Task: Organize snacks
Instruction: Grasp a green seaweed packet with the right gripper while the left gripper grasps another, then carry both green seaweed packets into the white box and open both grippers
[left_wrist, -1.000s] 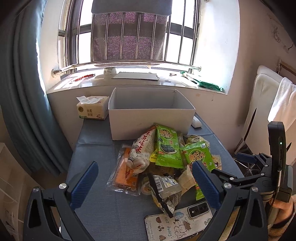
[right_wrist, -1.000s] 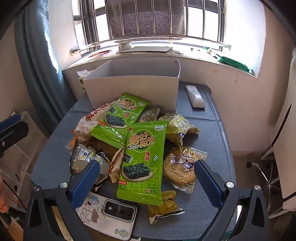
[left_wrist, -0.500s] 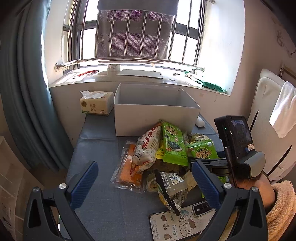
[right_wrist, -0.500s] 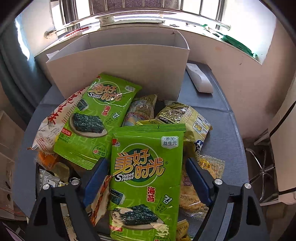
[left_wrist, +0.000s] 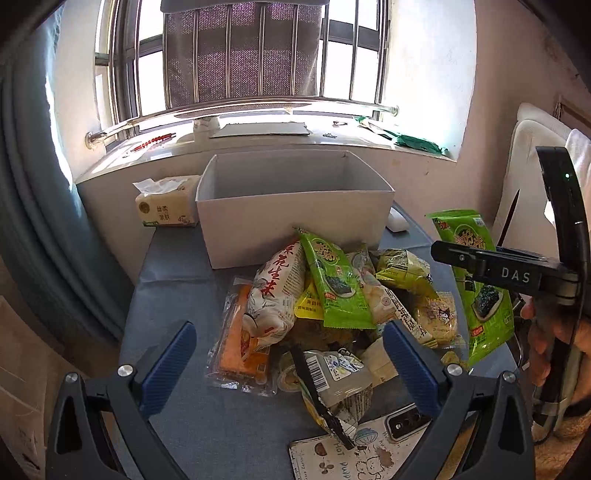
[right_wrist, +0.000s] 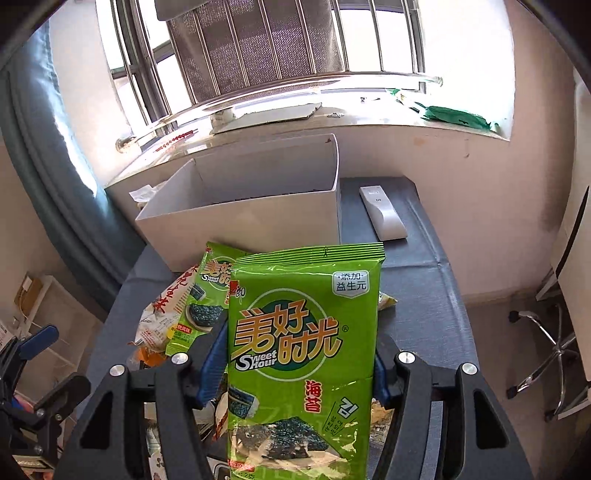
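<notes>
A: What is seen, from the largest thing down?

B: A blue surface (left_wrist: 177, 369) is covered at its middle by a pile of snacks (left_wrist: 332, 314), and a white box (left_wrist: 295, 214) is set open at 12 o'clock of the pile, probably as the place where the packets are meant to go. A green seaweed packet (right_wrist: 303, 354) is held upright and clear of the pile by the right gripper (right_wrist: 301, 365), its jaws clamped on the packet's two edges, so that it can likely be carried over the box wall.

A: And the left gripper (left_wrist: 288, 354)?

B: It is held with jaws wide apart above the near packets, nothing between them.

A: What is shown by one view only?

B: The lifted packet (left_wrist: 476, 280) is seen at 3 o'clock from the left wrist, hanging free. A white remote (right_wrist: 382, 212) beside the box is shown plainly from the right wrist only.
</notes>
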